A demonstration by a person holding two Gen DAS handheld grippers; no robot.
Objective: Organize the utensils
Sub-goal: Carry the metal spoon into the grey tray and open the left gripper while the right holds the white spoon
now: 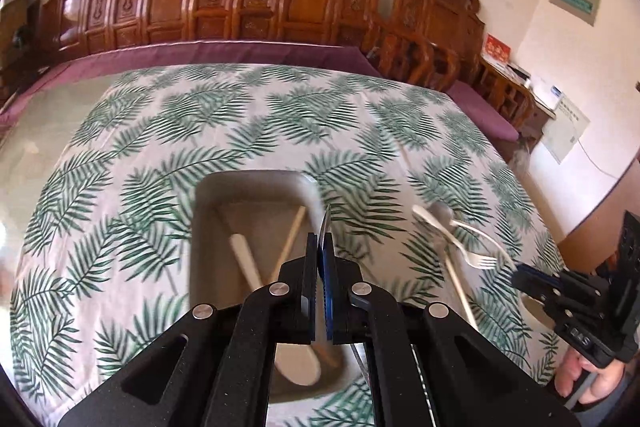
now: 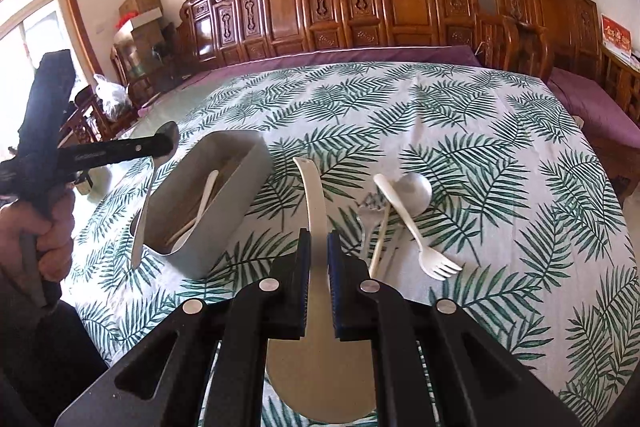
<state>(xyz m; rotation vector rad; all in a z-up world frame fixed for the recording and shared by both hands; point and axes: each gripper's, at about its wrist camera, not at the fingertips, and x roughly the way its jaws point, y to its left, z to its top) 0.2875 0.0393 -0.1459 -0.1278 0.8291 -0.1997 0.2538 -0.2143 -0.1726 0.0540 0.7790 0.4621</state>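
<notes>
Leaf-print tablecloth carries oblong grey bin and white plastic fork.

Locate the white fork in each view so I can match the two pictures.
Left wrist view: the white fork lies right of centre on the leaf cloth, right of the grey bin, tines toward the right tool.
Right wrist view: the white fork lies right of centre, tines nearest the camera, its handle across a metal spoon.
Shared landmark: the grey bin, left of the fork in both.
</notes>
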